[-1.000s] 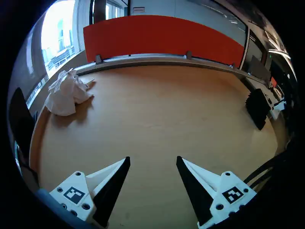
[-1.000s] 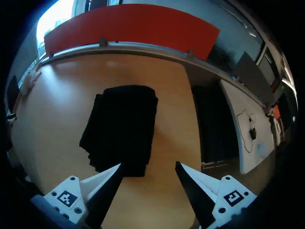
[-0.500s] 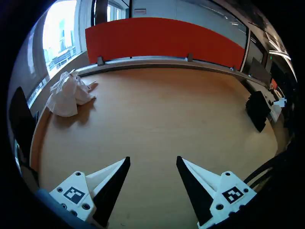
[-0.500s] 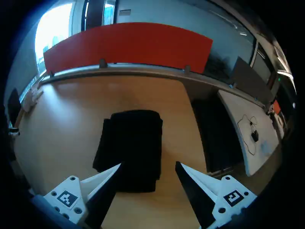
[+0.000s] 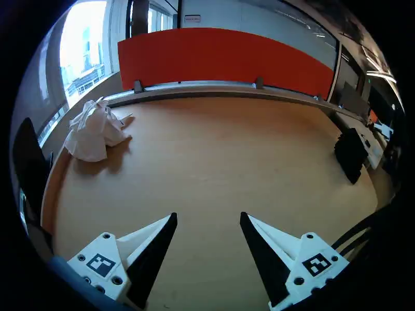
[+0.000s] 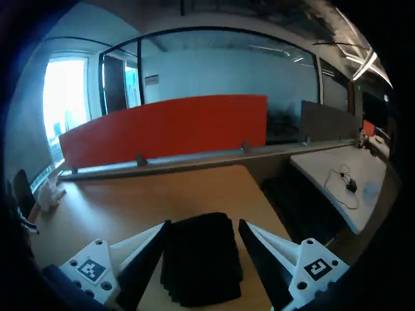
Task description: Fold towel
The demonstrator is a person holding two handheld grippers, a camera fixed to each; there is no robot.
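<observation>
Right gripper (image 6: 204, 223): tilted upward since a second ago, fingers spread apart. Black towel (image 6: 202, 264): folded, flat on wooden tabletop (image 6: 129, 202) near its right edge, seen low between those fingers. Left gripper (image 5: 208, 214): fingers spread over bare wood. Crumpled white cloth (image 5: 93, 132): far left corner.

The right gripper (image 6: 203, 224) is wide open, fingers spread over a black towel (image 6: 201, 262) that's folded into a neat stack on the wooden table (image 6: 129, 199). Can't really tell if the fingers touch the cloth. There's a red divider (image 6: 166, 127) along the table's far edge and a white desk (image 6: 337, 176) beyond the gap.
</observation>
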